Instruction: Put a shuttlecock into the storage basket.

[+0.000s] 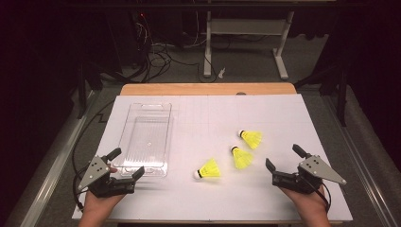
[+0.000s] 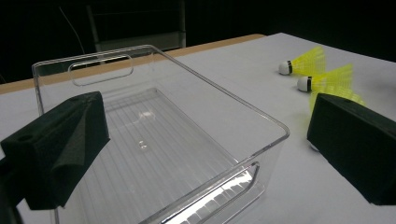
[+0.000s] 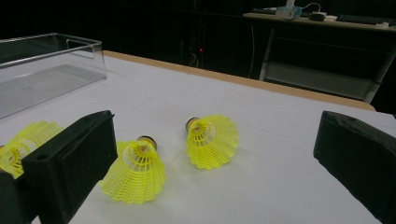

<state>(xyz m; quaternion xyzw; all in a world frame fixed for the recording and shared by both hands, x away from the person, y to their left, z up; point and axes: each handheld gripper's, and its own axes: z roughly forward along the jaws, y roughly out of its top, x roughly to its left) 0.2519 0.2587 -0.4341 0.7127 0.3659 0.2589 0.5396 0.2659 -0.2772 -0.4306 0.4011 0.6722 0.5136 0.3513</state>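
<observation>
A dark room surrounds a desk (image 1: 283,198) covered with a white sheet, its wooden edge showing at the far side. Beyond it, cables trail over the floor near the white legs of another desk (image 1: 246,33).

On the white sheet, at about 10 o'clock from its centre, lies a clear plastic tray (image 1: 161,108), long and shallow, empty, with a handle slot cut in each short end. Three yellow shuttlecocks lie on their sides at about 4 o'clock from the centre, close together but apart. The far shuttlecock (image 1: 251,138) and the middle shuttlecock (image 1: 242,157) point their white corks toward 10 o'clock; the near shuttlecock (image 1: 209,169) points its cork toward 8 o'clock.

A person's hands come in from the near edge. The left gripper (image 1: 127,164) sits at 7 o'clock, its black jaws spread wide and holding nothing, straddling the near corner of the tray. The right gripper (image 1: 284,157) sits at 5 o'clock, its jaws also spread wide and empty, just beside the middle shuttlecock.
</observation>
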